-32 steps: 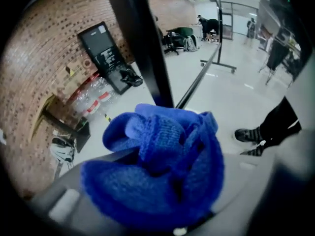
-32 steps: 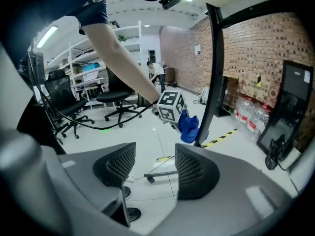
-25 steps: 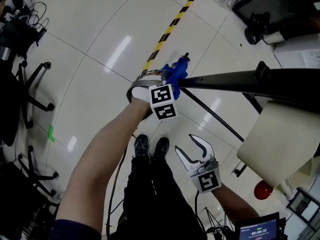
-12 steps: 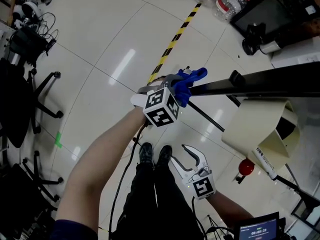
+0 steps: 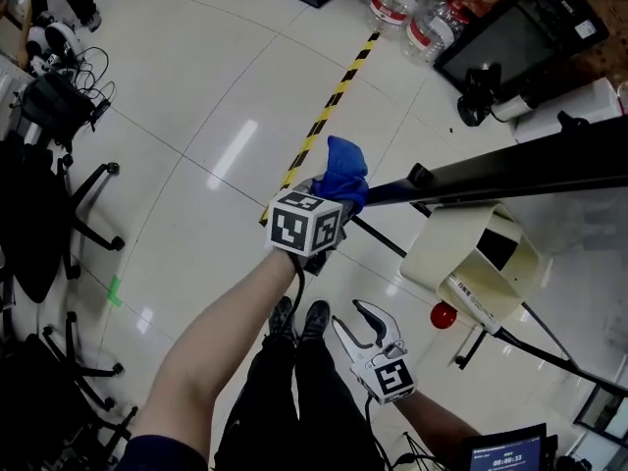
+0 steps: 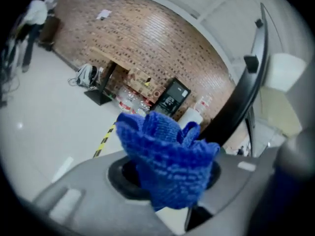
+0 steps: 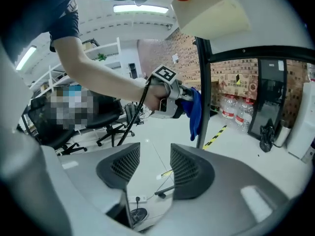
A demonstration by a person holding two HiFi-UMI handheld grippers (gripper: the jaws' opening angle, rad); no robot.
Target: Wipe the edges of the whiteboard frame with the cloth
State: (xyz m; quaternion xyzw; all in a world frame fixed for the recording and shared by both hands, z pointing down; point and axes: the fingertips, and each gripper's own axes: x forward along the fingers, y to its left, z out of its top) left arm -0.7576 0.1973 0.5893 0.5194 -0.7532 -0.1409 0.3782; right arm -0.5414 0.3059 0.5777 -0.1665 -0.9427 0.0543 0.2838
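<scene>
A blue cloth (image 5: 343,178) is bunched between the jaws of my left gripper (image 5: 337,192), which is shut on it. The cloth rests against the near end of the black whiteboard frame edge (image 5: 510,168), which runs off to the right. In the left gripper view the cloth (image 6: 165,159) fills the gap between the jaws, with the black frame (image 6: 246,87) just behind it. My right gripper (image 5: 365,324) hangs lower, near my legs, open; its jaws have just been closing with nothing between them. From the right gripper (image 7: 153,167) I see the cloth (image 7: 196,111) hanging beside the frame post (image 7: 204,97).
A cream box (image 5: 471,253) and a red ball (image 5: 444,314) sit under the board. Water bottles (image 5: 412,13) and a black case (image 5: 520,32) lie beyond. Yellow-black tape (image 5: 329,96) crosses the floor. Office chairs (image 5: 59,204) stand at the left.
My left gripper has risen and rolled with the cloth, so its marker cube now faces up. The right gripper has risen a little and its jaws stand narrower.
</scene>
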